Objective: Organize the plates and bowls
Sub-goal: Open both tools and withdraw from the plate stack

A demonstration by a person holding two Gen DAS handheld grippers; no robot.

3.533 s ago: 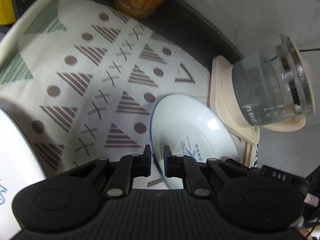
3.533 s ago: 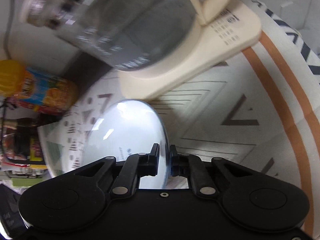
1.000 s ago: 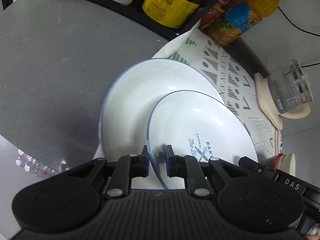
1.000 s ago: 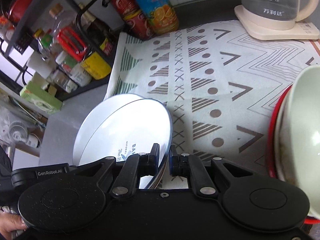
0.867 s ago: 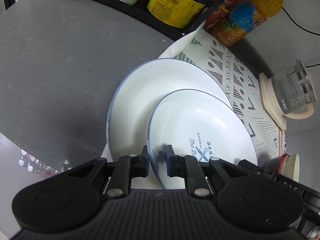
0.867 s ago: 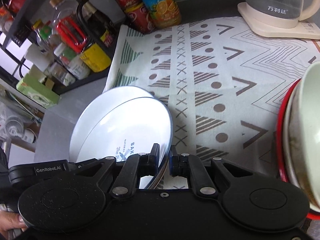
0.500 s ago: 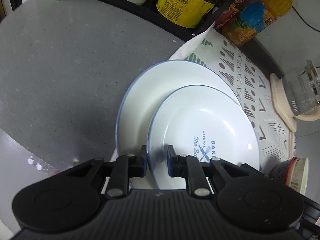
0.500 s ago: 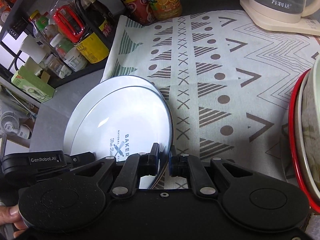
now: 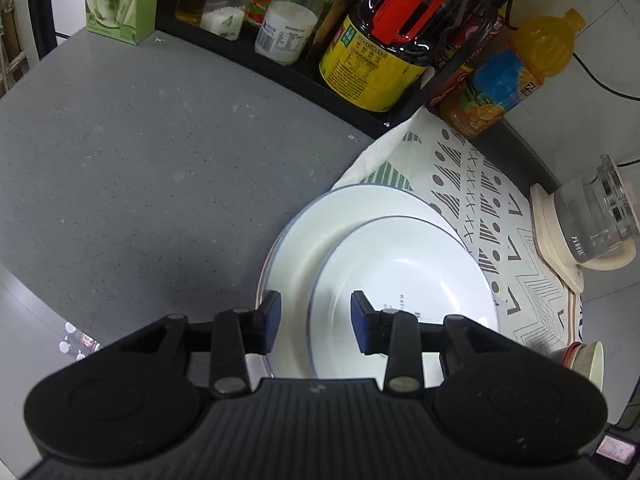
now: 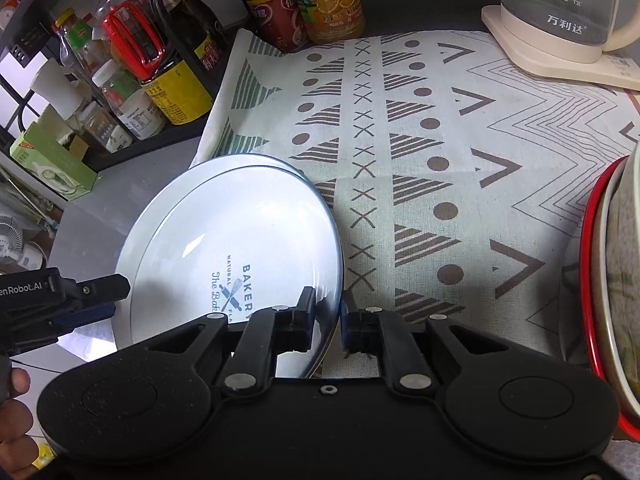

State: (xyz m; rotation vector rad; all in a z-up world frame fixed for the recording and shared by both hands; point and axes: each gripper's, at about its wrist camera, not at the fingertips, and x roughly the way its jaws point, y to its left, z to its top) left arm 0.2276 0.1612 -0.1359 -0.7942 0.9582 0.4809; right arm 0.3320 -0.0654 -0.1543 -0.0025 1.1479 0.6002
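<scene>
A small white plate [image 10: 240, 240] with a blue rim and a bakery print lies inside a larger white plate [image 10: 224, 162] at the left edge of the patterned cloth [image 10: 420, 140]. My right gripper [image 10: 328, 312] straddles the small plate's near rim. Its jaws are opening, with a thin gap at the pads. In the left wrist view the small plate [image 9: 400, 280] sits on the large plate [image 9: 312, 232]. My left gripper [image 9: 316, 316] has its jaws opening wide around both rims without touching them. The left gripper [image 10: 116, 296] also shows at the plates' left side.
A red-rimmed bowl [image 10: 592, 280] holding a cream bowl stands at the right. A glass kettle [image 10: 560, 0] on its cream base sits at the back right. Bottles and jars fill a black rack [image 9: 280, 60] behind the grey counter [image 9: 120, 180]. A hand [image 10: 12, 400] shows lower left.
The small plate came over the large plate and settled flat into it. The left jaws sprang apart off its rim. The right jaws parted slightly.
</scene>
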